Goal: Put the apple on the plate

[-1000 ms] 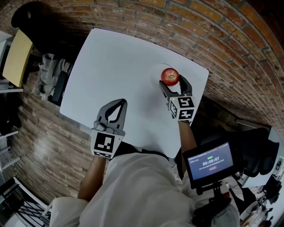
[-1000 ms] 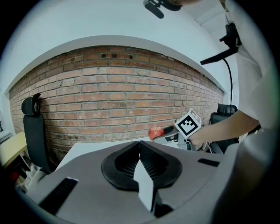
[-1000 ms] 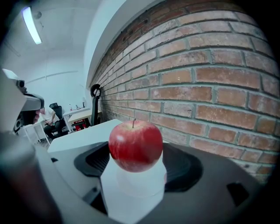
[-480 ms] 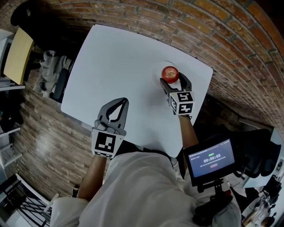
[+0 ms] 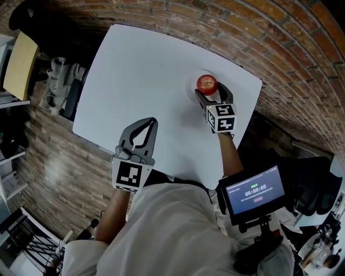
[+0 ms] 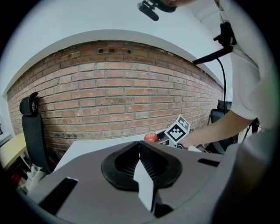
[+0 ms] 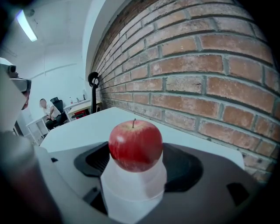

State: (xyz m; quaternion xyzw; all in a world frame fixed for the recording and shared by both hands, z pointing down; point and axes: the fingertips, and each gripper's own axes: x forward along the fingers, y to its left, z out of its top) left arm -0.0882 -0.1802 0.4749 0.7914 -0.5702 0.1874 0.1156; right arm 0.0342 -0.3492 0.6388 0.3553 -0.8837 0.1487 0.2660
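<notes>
The red apple (image 5: 207, 84) stands stem up between the jaws of my right gripper (image 5: 211, 95), which is shut on it near the far right corner of the white table (image 5: 145, 70). A white plate (image 5: 190, 85) shows only as a faint rim around the apple, and I cannot tell whether the apple touches it. In the right gripper view the apple (image 7: 135, 144) fills the gap of that gripper (image 7: 135, 153) over a white surface. My left gripper (image 5: 146, 124) hovers shut and empty near the table's front edge. From the left gripper (image 6: 140, 146) view the apple (image 6: 151, 137) shows far off.
A timer screen (image 5: 253, 194) on a stand sits at my right hip. A black chair (image 5: 32, 16) and a yellow board (image 5: 20, 64) stand left of the table. A brick wall (image 7: 210, 65) runs close behind the apple.
My right gripper has carried the apple a little farther from me, toward the table's far right corner and over the plate. The left gripper has stayed put.
</notes>
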